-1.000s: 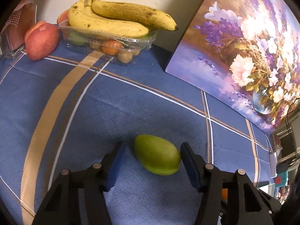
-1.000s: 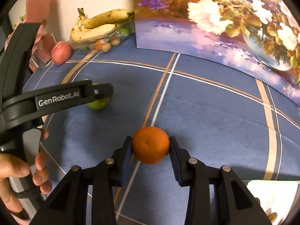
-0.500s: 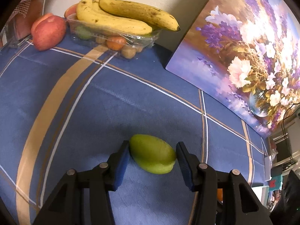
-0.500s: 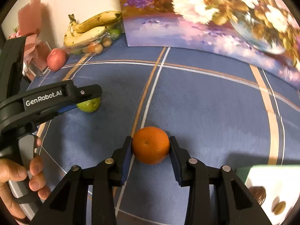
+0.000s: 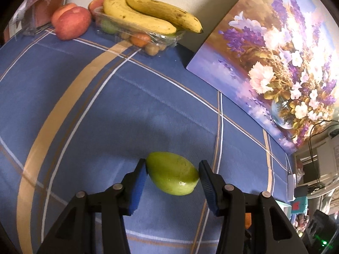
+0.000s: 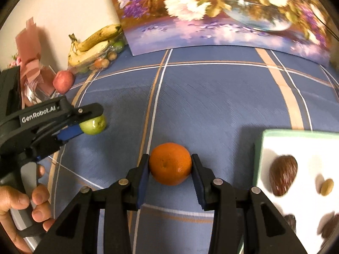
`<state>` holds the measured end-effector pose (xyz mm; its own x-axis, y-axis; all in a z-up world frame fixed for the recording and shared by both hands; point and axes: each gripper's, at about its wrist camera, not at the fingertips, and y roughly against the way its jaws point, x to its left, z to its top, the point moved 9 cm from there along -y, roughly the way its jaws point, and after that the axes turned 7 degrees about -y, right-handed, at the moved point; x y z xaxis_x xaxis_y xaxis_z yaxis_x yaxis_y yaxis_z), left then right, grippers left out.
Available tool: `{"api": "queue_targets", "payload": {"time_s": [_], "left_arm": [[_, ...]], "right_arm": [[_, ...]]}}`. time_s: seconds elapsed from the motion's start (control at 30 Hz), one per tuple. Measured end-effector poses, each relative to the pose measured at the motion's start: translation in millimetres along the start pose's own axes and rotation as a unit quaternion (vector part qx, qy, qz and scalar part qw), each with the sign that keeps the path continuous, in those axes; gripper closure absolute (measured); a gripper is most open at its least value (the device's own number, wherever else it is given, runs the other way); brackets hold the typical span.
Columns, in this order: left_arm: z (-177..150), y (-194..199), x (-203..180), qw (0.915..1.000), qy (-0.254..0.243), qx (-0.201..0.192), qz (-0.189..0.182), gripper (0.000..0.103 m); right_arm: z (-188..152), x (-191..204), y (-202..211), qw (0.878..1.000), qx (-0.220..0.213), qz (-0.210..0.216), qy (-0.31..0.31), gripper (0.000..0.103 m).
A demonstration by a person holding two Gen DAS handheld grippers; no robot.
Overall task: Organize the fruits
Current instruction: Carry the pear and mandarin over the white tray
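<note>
A green mango (image 5: 171,172) hangs just above the blue checked tablecloth (image 5: 106,105), with my left gripper (image 5: 172,168) shut on it, both blue pads against its sides. The right wrist view shows the same mango (image 6: 94,124) in that gripper (image 6: 84,124) at the left. My right gripper (image 6: 169,166) is shut on an orange (image 6: 170,163), pads pressed on both sides, over the cloth. A clear plastic tray (image 5: 167,39) at the back left holds small fruits, with bananas (image 5: 148,19) lying across it.
A red apple (image 5: 71,22) sits left of the tray. A large flower painting (image 5: 275,53) leans along the back right. A white board with a green rim (image 6: 259,148), bearing brown nuts, lies at the right. A hand (image 6: 21,201) grips the left tool.
My left jaws closed onto the mango and raised it off the cloth. My right gripper carried the orange rightward, and the white board came into view.
</note>
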<state>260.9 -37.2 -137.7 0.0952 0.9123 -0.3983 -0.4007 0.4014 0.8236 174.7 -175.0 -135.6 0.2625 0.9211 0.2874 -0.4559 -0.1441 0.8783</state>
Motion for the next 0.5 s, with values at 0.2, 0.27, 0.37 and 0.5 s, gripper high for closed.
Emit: {"api": "queue_targets", "payload": {"time_s": [0.2, 0.27, 0.37, 0.5], "left_arm": [[-10.1, 31.3, -2.4, 0.9999, 0.001, -0.015, 0.006, 0.051], [-13.0, 42.8, -5.2, 0.9997, -0.001, -0.023, 0.006, 0.051], [-17.9, 60.1, -10.4, 0.9992, -0.011, -0.037, 0.007, 0.051], [-25.3, 83.5, -13.1, 0.9982, -0.013, -0.058, 0.004, 0.051]], "right_arm": [[-18.4, -8.8, 22.6, 1.0, -0.007, -0.017, -0.011, 0.063], [-22.3, -13.0, 29.2, 1.0, -0.01, -0.021, -0.015, 0.063], [-28.0, -18.4, 41.0, 0.999, -0.016, -0.034, -0.016, 0.063], [-34.0, -19.6, 57.4, 0.999, -0.028, -0.045, -0.011, 0.063]]}}
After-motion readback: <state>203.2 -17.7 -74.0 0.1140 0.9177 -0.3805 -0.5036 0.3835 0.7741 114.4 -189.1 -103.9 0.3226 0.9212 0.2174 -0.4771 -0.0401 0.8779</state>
